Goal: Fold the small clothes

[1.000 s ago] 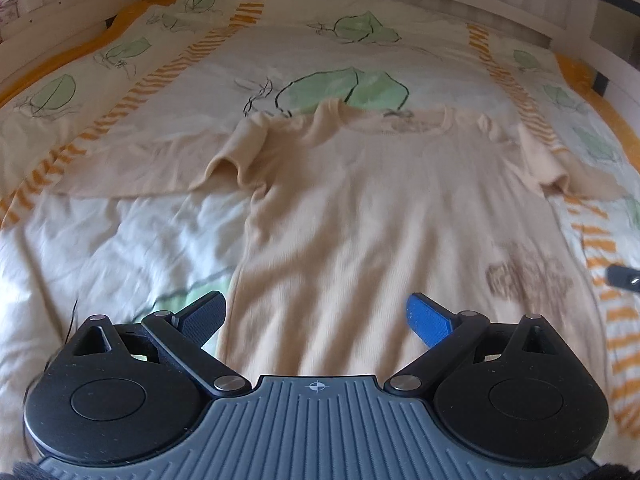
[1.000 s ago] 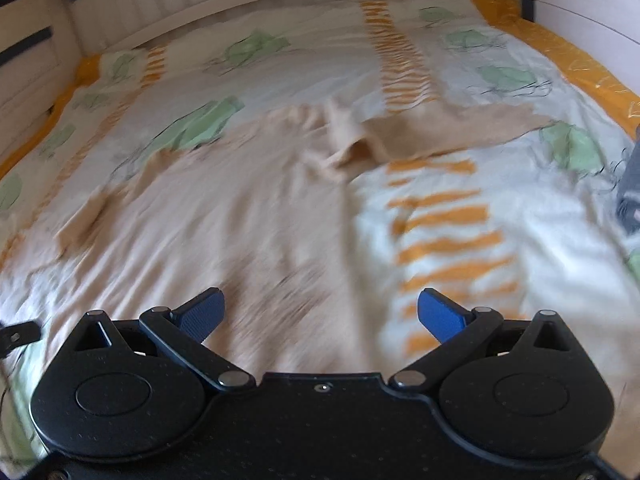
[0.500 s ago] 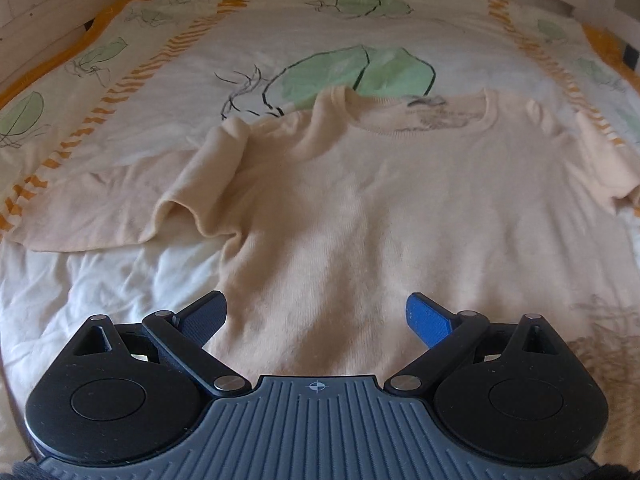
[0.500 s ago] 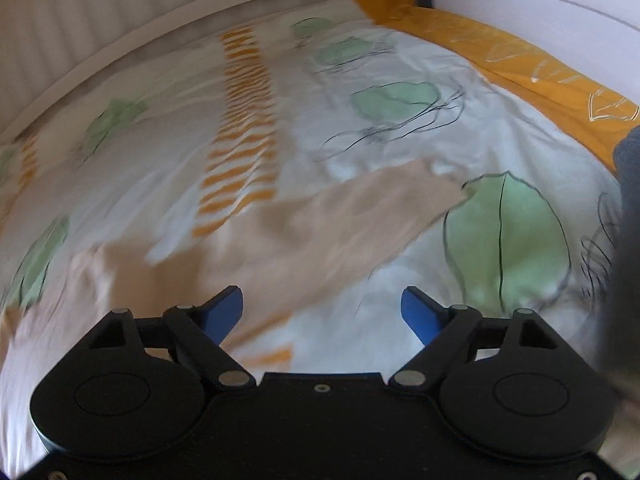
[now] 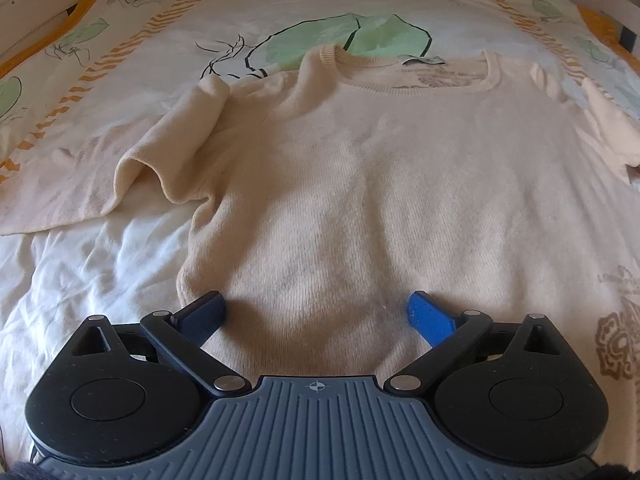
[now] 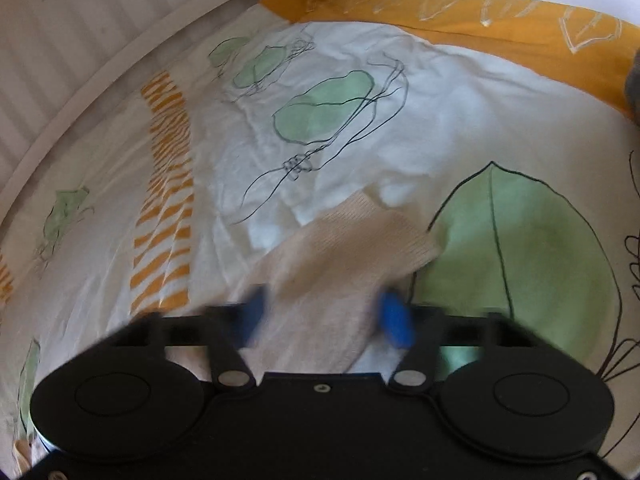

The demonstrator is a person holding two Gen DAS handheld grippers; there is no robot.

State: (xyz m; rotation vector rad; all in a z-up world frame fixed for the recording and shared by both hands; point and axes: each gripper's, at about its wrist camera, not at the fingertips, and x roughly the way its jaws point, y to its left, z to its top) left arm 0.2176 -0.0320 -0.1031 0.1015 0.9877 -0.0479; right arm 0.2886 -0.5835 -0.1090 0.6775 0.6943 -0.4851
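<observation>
A cream knit sweater [image 5: 360, 168] lies flat on the bed, neck away from me, its left sleeve [image 5: 80, 172] stretched out to the left. My left gripper [image 5: 316, 314] is open, low over the sweater's body near its left side edge, holding nothing. In the right wrist view the end of the sweater's right sleeve [image 6: 352, 240] lies on the duvet and runs between the fingers of my right gripper [image 6: 324, 320]. That gripper is motion-blurred with its jaws apart around the sleeve.
The duvet [image 5: 100, 280] is white with green leaf prints and orange stripes. A white slatted bed rail [image 6: 80, 60] curves behind it. An orange border [image 6: 480, 20] runs along the far right edge. A brown print [image 5: 616, 340] marks the sweater's lower right.
My left gripper moved forward and down onto the sweater's body. My right gripper swung right along the sleeve to its cuff end, and its jaws narrowed around the sleeve.
</observation>
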